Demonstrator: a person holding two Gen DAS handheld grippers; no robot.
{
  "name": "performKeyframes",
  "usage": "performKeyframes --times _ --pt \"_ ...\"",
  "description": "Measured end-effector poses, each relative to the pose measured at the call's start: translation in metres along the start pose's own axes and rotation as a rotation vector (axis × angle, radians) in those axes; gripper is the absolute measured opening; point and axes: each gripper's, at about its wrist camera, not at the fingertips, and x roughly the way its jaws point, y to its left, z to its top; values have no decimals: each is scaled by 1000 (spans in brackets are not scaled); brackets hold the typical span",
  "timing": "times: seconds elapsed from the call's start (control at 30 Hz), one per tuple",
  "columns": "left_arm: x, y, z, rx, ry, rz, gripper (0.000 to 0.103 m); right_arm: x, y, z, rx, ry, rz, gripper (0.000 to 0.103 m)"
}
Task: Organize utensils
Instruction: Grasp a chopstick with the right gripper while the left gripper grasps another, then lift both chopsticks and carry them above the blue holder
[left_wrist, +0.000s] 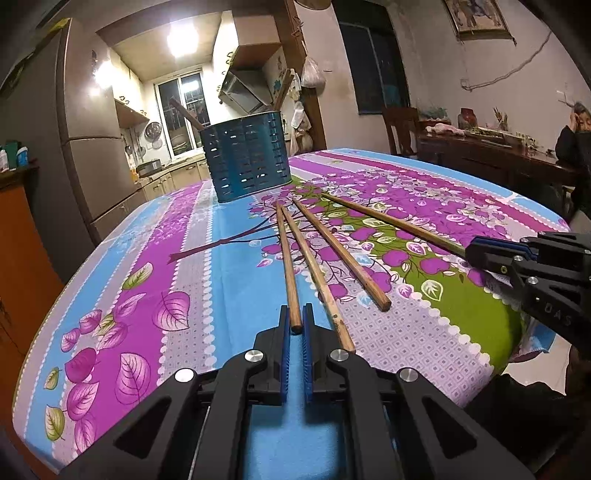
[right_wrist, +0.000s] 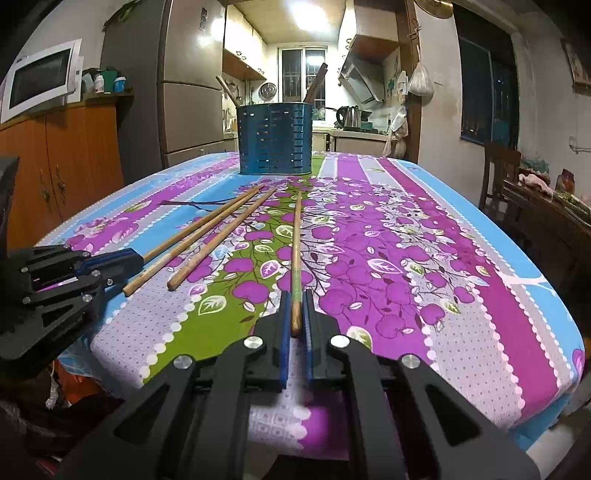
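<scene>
Several wooden chopsticks lie on the flowered tablecloth, pointing toward a blue perforated utensil holder (left_wrist: 245, 158) at the far end, which also shows in the right wrist view (right_wrist: 275, 138). My left gripper (left_wrist: 295, 314) has its blue pads closed around the near end of the leftmost chopstick (left_wrist: 287, 266). My right gripper (right_wrist: 295, 302) is closed around the near end of the rightmost chopstick (right_wrist: 296, 251). Two more chopsticks (left_wrist: 334, 251) lie between them. The holder has a few wooden utensils in it.
The table (right_wrist: 461, 280) has rounded edges falling away left and right. A wooden cabinet (right_wrist: 62, 162) with a microwave stands to the left. A dark side table and chair (left_wrist: 480, 147) stand to the right, with a person seated at the far right.
</scene>
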Motion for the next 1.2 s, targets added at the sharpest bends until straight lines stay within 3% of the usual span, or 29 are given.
performKeyframes --times 0.47,0.87,1.2 --pt "-65 36 57 -100 -213 55 7 -48 -19 67 -46 -200 -26 5" --pt "-111 68 121 -144 -352 26 7 -50 -43 108 -4 -94 67 5" --pt "-114 63 150 -103 -410 10 7 -65 -59 140 24 -181 91 5"
